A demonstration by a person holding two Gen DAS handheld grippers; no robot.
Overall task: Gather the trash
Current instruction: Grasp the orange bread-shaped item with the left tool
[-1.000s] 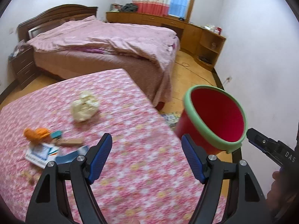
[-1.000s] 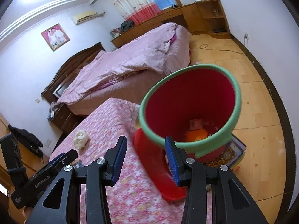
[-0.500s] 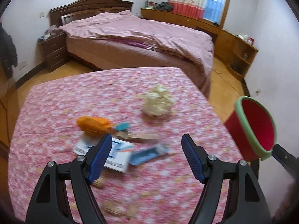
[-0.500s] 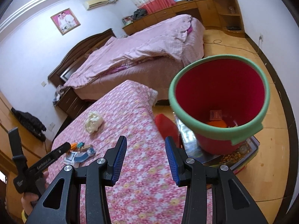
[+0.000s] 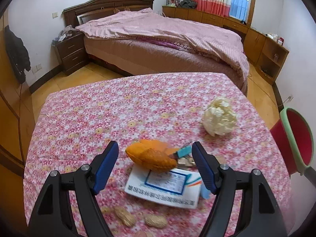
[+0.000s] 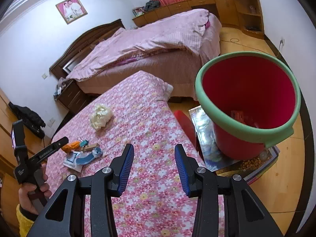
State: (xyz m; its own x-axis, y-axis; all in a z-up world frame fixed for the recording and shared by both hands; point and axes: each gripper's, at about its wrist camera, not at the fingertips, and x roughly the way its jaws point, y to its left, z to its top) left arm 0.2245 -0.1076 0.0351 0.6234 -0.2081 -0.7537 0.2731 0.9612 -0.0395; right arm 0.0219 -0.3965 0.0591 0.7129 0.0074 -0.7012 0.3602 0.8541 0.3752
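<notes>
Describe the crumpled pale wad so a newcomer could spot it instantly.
Find the table with the pink floral cloth before the bed. The crumpled pale wad lies alone toward the red bucket, apart from the litter cluster; it is the only cream, puffy ball.

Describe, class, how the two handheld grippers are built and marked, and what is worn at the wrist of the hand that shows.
Both the left gripper and right gripper have matte black triangular frames with cut-out openings, silver round screw heads, and ribbed blue pads on the fingers. Seen from the right wrist camera, the left gripper's black handle carries white lettering. The hand shows a yellow fuzzy sleeve cuff over a dark inner cuff.
</notes>
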